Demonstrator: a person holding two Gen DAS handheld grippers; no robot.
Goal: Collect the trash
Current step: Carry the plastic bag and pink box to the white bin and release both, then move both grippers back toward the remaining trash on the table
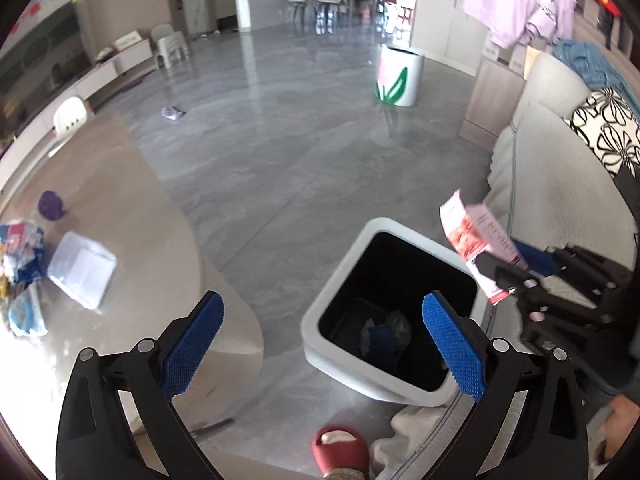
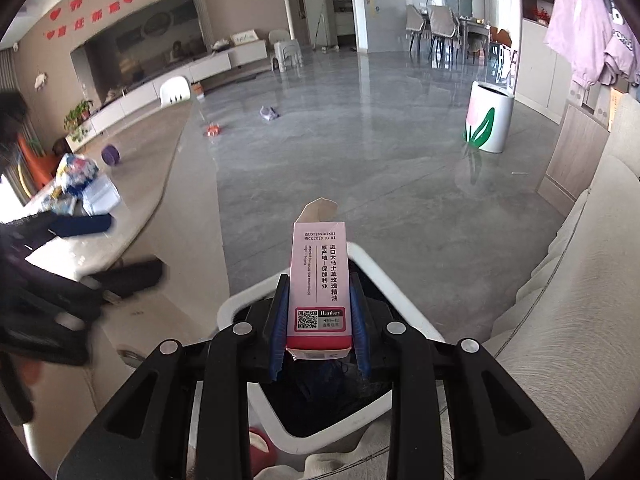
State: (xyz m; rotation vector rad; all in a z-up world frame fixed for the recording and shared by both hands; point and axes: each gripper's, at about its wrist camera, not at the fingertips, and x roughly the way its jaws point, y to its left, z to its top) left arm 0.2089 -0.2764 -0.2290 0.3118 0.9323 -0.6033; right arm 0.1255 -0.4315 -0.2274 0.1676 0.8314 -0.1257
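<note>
A pink box (image 2: 320, 284) is squeezed between the two blue pads of the right gripper (image 2: 320, 320), which is closed partway around it. The box is held upright over the white bin (image 2: 360, 258), with its top flap open at 12 o'clock. In the left wrist view, the same pink box (image 1: 476, 246) is seen at about 3 o'clock, just above the rim of the white bin (image 1: 340, 276), held by the right gripper (image 1: 516, 276). The left gripper (image 1: 324, 344) is spread wide open and nothing is held in it. Its blue pads (image 1: 192, 346) stand far apart, one over the table edge and one over the bin. Some dark and blue trash (image 1: 384, 332) is seen lying at the bottom of the bin. On the table (image 1: 132, 200), at 9 o'clock, a clear plastic box (image 1: 82, 268) and some blue and white wrappers (image 1: 24, 256) are left lying close together. A purple cup (image 1: 51, 205) is seen behind them. A red slipper (image 1: 340, 452) is seen on the floor at 6 o'clock.
</note>
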